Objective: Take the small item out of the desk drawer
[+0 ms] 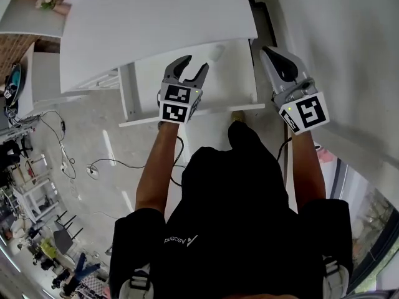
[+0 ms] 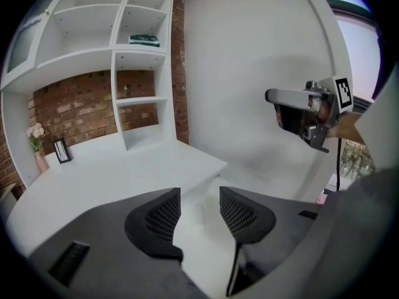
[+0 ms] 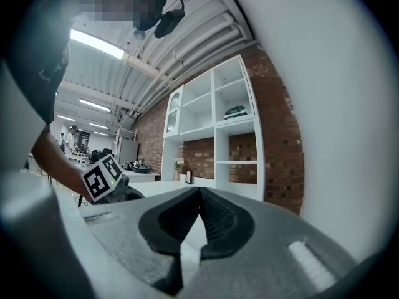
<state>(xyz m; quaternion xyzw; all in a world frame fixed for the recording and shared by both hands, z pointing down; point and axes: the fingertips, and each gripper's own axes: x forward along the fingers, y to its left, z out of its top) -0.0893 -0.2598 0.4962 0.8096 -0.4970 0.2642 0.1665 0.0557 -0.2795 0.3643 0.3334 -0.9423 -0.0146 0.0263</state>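
Left hand-held gripper (image 1: 196,63) over the open drawer (image 1: 230,83)
Its jaws gape wide, empty; right hand-held gripper (image 1: 265,50) is closed, empty.

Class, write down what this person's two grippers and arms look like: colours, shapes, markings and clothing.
The left gripper and right gripper are grey, each with two dark, tapering jaws that have ribbed inner pads. Each carries a white cube printed with black square markers. A thin black cable trails from the right one. The person wears a black short-sleeved T-shirt, leaving the forearms bare.
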